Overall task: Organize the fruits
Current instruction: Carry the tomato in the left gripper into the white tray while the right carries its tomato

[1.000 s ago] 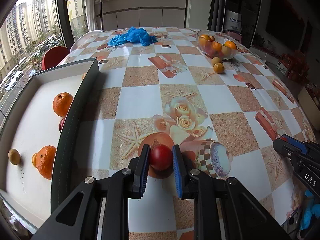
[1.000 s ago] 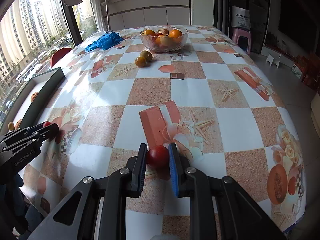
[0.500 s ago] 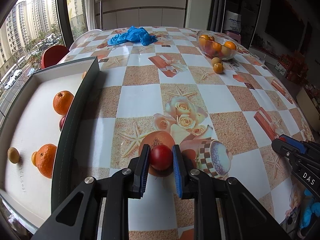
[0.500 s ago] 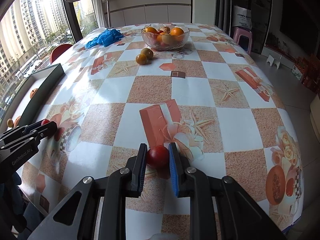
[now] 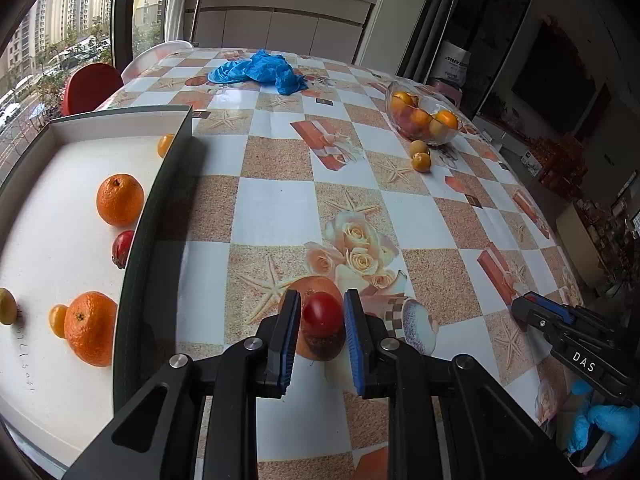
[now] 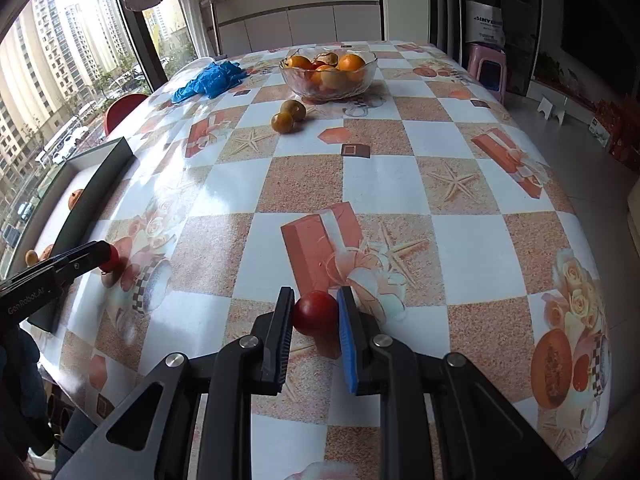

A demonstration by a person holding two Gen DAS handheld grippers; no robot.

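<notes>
My left gripper (image 5: 321, 316) is shut on a red fruit (image 5: 322, 313), held just above the tablecloth beside the white box (image 5: 160, 208). The box holds two oranges (image 5: 119, 199), a red fruit (image 5: 122, 247) and small yellow fruits. My right gripper (image 6: 315, 312) is shut on another red fruit (image 6: 316, 312), low over the table near its front edge. The right gripper shows at the right in the left wrist view (image 5: 520, 309); the left gripper shows at the left in the right wrist view (image 6: 105, 254). A glass bowl (image 6: 329, 74) of oranges stands at the far side, with two small fruits (image 6: 288, 117) in front of it.
Blue gloves (image 5: 258, 72) lie crumpled at the far end of the table. The box's dark wall (image 6: 96, 196) stands upright along the table's left side. A red chair (image 5: 90, 88) is beyond the table's far left; a pink stool (image 6: 486, 74) stands at the far right.
Both grippers have risen slightly and tilted with their red fruits still held. The view now shows more of the room beyond the table.
</notes>
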